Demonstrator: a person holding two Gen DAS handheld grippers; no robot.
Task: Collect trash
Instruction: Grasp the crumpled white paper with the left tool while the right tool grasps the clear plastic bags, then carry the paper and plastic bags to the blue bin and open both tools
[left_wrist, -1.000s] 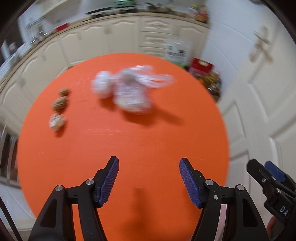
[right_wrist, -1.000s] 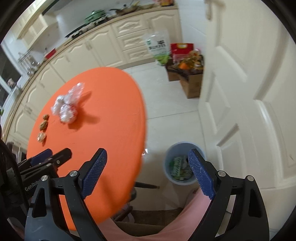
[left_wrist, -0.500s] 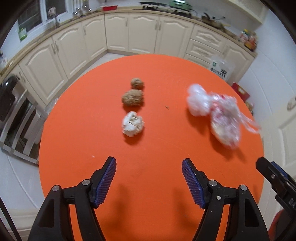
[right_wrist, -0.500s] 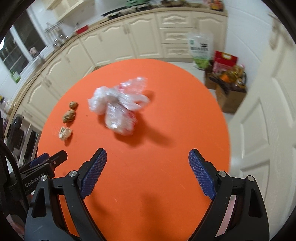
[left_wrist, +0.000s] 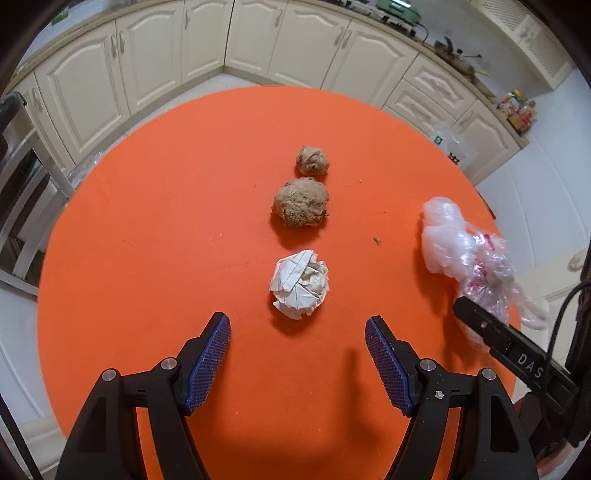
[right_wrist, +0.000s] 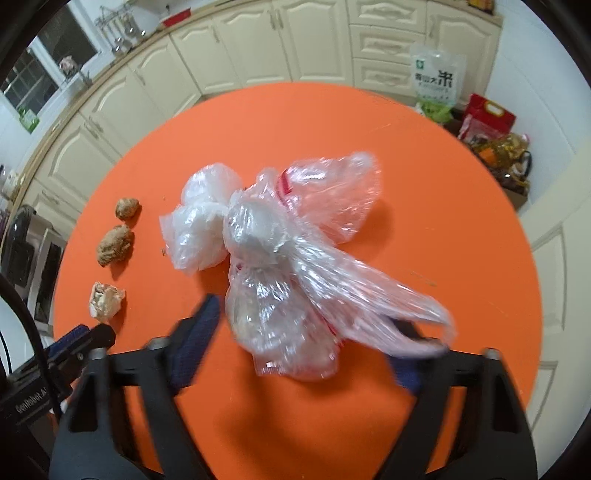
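Change: both grippers brought in closer over worktop (left_wrist: 155, 221) since 1 s ago.
L gripper (left_wrist: 297, 341): wide, paper ball (left_wrist: 299, 283) just ahead.
R gripper (right_wrist: 306, 321): wide, plastic bag (right_wrist: 291, 251) between fingers, ungrasped.
Meaning: pickups judged imminent.

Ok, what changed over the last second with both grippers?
The right gripper swung from the floor bin to the orange round table and closed in on the crumpled clear plastic bags, fingers open around them, not gripping. The left gripper turned toward the white crumpled paper ball, open. Trash hasn't moved.
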